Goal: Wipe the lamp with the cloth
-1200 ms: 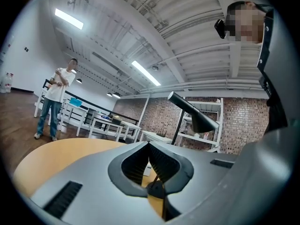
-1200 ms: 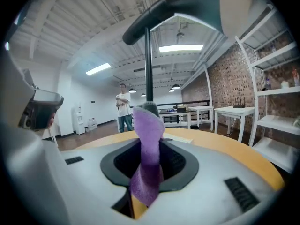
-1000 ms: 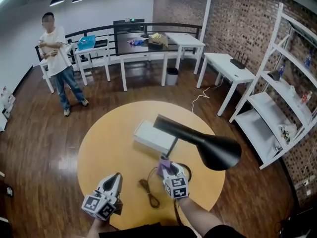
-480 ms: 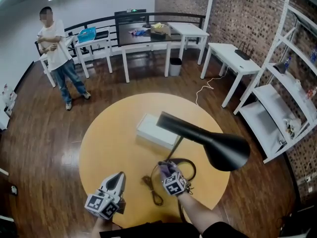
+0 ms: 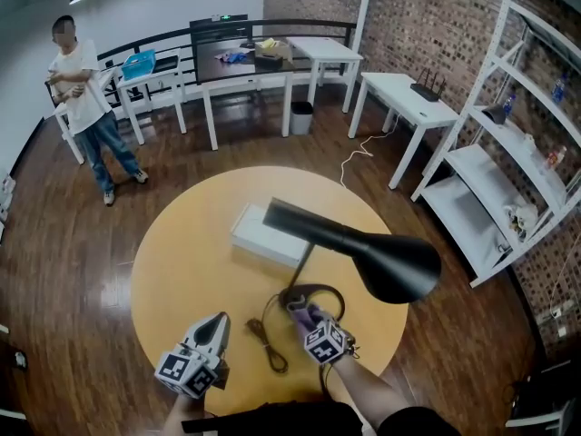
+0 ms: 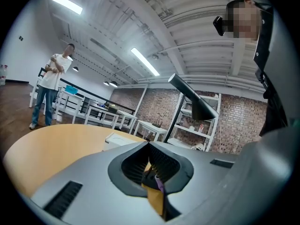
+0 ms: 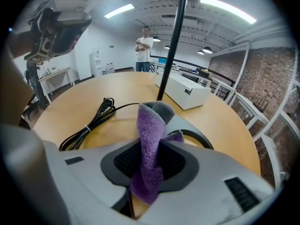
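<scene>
Head view: the black lamp (image 5: 386, 263) stands on the round table (image 5: 182, 262). The right gripper (image 5: 309, 322) hangs just beside the lamp's base, with the purple cloth (image 5: 300, 312) in it.

Left gripper view: the left gripper (image 6: 149, 146) has its jaws pressed together, with nothing between them.

Right gripper view: the jaws, partly apart, clamp the cloth in front of the lamp's pole.

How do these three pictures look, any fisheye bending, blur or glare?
Head view: strong fisheye, the white shelving bows, and the dark wooden floor glints under the lights. Left gripper view: dark round vignette, and the ceiling strip lights glare white. Right gripper view: same vignette, with the purple cloth close to the lens yet fairly sharp.
</scene>
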The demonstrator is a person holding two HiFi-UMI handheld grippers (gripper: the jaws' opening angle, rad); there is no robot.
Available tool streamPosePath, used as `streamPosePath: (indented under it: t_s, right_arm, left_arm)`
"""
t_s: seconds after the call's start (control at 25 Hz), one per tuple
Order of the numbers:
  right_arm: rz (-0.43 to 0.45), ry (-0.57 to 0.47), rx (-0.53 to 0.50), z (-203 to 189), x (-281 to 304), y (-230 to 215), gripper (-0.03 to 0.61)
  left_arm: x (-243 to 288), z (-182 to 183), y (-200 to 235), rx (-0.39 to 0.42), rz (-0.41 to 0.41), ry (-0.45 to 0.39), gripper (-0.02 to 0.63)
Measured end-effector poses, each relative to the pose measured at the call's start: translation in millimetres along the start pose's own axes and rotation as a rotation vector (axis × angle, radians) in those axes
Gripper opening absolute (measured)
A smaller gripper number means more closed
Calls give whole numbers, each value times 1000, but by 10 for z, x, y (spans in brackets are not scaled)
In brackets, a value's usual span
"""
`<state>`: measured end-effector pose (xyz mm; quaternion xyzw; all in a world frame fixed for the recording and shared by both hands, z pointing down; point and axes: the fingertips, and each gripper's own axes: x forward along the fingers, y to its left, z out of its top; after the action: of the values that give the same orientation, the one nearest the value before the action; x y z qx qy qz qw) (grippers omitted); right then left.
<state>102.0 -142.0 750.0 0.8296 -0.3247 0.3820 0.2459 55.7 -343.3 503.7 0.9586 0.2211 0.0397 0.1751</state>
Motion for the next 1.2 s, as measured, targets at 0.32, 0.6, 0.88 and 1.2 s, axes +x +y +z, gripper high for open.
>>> streamPosePath:
  t_s: [0.32, 0.6, 0.88, 1.2]
  right_arm:
    - [35, -4, 136, -455, -107, -238, 101]
    - [22, -9, 82, -672, -180, -438, 101]
    - [29, 7, 54, -804, -201, -805, 100]
    - [8, 82, 51, -738, -312, -1048, 100]
  left_arm:
    - [155, -90, -167, -2, -28, 9, 2]
    - [189, -190, -409, 12, -6, 8, 2]
    - [118, -252, -729, 38, 88, -21, 1]
    - [-61, -268, -981, 11, 135, -61, 1]
